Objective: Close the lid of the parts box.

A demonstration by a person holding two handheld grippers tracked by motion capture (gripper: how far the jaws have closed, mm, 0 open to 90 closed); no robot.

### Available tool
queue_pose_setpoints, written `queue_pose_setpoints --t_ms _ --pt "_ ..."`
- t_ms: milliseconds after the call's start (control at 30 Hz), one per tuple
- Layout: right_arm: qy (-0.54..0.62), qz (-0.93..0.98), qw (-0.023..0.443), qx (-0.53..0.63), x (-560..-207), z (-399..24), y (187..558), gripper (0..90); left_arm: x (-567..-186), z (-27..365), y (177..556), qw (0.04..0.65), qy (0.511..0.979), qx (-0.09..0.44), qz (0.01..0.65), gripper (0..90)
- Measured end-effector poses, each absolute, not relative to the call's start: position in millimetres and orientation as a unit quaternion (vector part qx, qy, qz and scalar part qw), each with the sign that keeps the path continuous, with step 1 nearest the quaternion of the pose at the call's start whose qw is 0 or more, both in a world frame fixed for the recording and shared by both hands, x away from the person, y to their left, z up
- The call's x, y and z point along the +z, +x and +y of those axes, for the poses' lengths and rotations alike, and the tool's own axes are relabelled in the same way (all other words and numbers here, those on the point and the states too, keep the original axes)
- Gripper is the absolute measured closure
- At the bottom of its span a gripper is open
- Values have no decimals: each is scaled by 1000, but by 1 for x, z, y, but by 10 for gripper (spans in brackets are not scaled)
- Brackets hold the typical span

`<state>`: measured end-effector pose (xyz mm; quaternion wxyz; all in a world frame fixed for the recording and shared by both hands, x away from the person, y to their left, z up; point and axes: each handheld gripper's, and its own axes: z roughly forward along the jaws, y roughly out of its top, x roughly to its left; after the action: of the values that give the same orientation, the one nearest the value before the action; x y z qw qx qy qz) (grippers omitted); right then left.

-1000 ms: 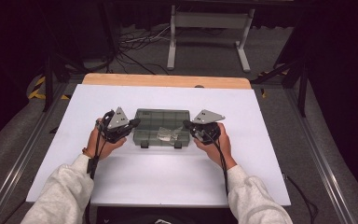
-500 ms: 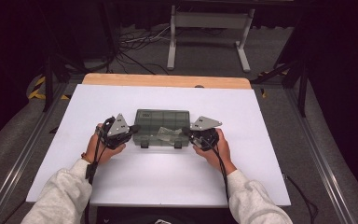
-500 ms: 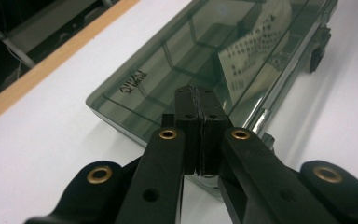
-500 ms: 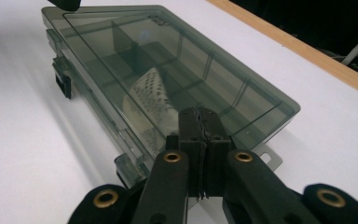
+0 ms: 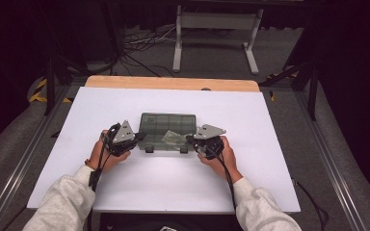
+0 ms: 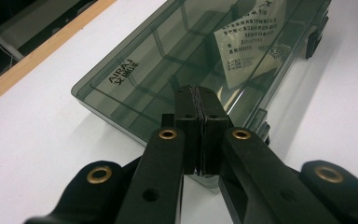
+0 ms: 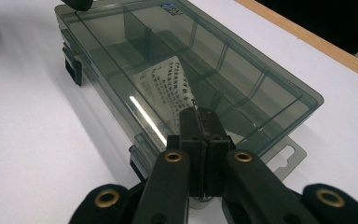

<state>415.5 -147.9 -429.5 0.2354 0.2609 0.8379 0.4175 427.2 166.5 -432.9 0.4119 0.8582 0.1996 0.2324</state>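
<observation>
The see-through grey box lies flat on the white table, right between the two claws. The left claw is at one short end of the box and the right claw is at the other short end. Both claws are squeezed all the way shut, pad against pad, and neither one has hold of anything. In the left gripper view the left claw's closed tips sit over the near edge of the box, by the corner with the white writing. In the right gripper view the right claw's closed tips sit over the box's near end, with the folded paper inside the box just past them. I cannot tell if the tips really touch the lid. The two dark clips are on the side of the box nearest the person, so the lid looks still clipped. The job now looks like getting the box open. To do it well, one claw should press gently down to keep the box from sliding. The other claw should go to a clip and push it up slowly. Go softly, because the box is light and smooth and may skid on the table.
</observation>
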Motion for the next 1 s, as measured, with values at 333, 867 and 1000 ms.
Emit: queue_pose_setpoints --t_ms 333,867,1000 --pt "261 835 237 423 -432 -149 414 900 -437 166 428 411 860 226 201 891" --pt "263 831 236 430 -433 -151 414 899 -438 168 429 416 859 223 199 894" --pt "270 828 239 429 -433 -152 414 900 -438 167 428 413 861 225 194 889"
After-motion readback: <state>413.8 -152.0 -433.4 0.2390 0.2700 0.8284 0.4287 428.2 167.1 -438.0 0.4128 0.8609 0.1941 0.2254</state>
